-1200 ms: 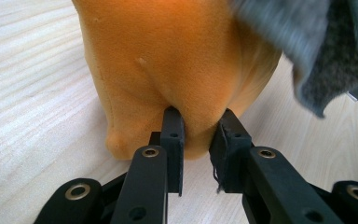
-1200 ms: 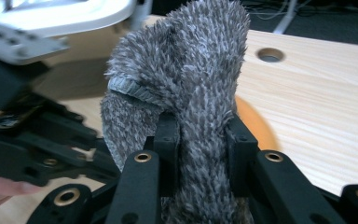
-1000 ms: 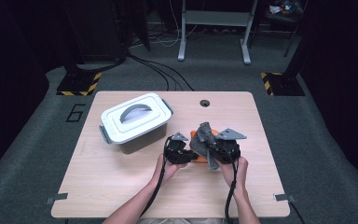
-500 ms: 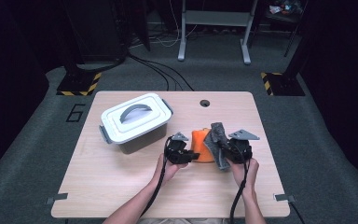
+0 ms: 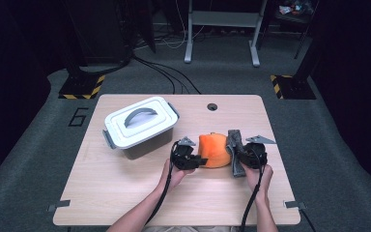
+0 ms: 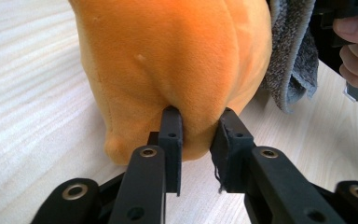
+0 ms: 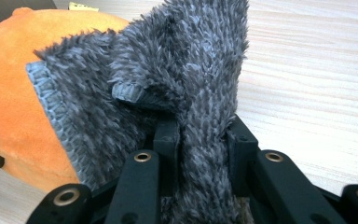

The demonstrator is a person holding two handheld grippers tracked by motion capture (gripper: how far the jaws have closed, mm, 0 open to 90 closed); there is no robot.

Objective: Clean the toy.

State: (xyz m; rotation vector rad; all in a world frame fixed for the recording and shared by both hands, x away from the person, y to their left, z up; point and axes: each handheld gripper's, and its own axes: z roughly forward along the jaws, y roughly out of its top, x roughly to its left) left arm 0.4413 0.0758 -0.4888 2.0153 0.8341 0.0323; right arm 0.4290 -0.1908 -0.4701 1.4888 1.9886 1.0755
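An orange plush toy sits on the wooden table between the two hands. My left gripper is shut on a fold of the orange plush at its left side. A grey fuzzy cloth stands folded against the plush's right side. My right gripper is shut on that grey cloth, with the pile bunched between its jaws. In the right gripper view the orange plush lies behind the cloth at the left.
A white lidded box with a grey handle stands at the left back of the table. A round cable hole sits near the far edge. Bare wood lies in front of the hands.
The grey cloth was draped over the plush; my right gripper has pulled it off to the right, so the orange plush now stands bare between the grippers.
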